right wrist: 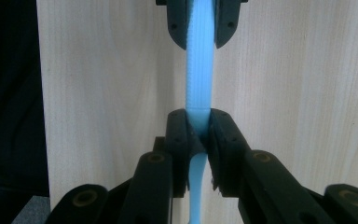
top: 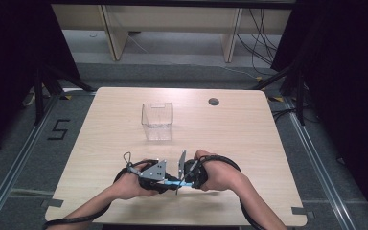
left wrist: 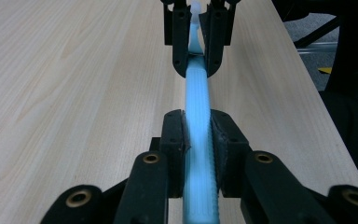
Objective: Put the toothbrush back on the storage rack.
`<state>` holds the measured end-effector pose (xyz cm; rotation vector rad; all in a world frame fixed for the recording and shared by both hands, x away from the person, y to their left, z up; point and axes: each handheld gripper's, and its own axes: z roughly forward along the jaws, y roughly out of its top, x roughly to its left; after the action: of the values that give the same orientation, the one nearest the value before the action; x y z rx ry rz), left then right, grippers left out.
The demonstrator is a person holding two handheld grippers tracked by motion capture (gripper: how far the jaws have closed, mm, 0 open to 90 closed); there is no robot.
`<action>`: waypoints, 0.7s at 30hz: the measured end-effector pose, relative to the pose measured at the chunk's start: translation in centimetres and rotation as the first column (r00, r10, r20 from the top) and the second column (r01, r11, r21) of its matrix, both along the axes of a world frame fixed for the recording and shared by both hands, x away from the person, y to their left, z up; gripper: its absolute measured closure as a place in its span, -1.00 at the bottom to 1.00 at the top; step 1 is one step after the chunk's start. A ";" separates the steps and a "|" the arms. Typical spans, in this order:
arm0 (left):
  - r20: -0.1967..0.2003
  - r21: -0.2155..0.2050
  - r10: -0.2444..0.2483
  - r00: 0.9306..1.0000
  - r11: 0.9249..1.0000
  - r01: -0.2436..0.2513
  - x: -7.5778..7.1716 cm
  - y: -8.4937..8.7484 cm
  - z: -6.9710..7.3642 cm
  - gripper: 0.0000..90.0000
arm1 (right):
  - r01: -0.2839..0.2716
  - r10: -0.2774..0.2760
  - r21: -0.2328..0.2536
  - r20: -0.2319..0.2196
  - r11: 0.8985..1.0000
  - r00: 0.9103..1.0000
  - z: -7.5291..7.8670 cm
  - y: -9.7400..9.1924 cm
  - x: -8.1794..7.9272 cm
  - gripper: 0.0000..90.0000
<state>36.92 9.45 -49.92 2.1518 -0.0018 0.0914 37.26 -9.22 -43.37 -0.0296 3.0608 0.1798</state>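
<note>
Two tools, left tool and right tool, each clamp one end of the blue toothbrush above the bench (probably a handover, or lining it up for the clear bin)

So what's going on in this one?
A person at a table holds a light blue ribbed stick between two handheld grippers. The left gripper is shut on the wider ribbed part, and the right gripper is shut on it where it narrows to a thin neck. The two face each other near the table's front edge, with the stick spanning the gap just above the wood. A clear plastic box stands farther back, untouched.
</note>
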 end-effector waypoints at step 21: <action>-0.024 -0.031 0.002 1.000 0.999 -0.003 0.1 0.5 0.5 0.73 | 0.106 -0.107 0.072 -0.002 0.992 0.994 0.8 -0.4 -0.4 0.46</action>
<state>36.97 10.00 -49.46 2.1214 0.0166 0.0666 36.90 -9.66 -42.57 0.1373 3.0408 0.2831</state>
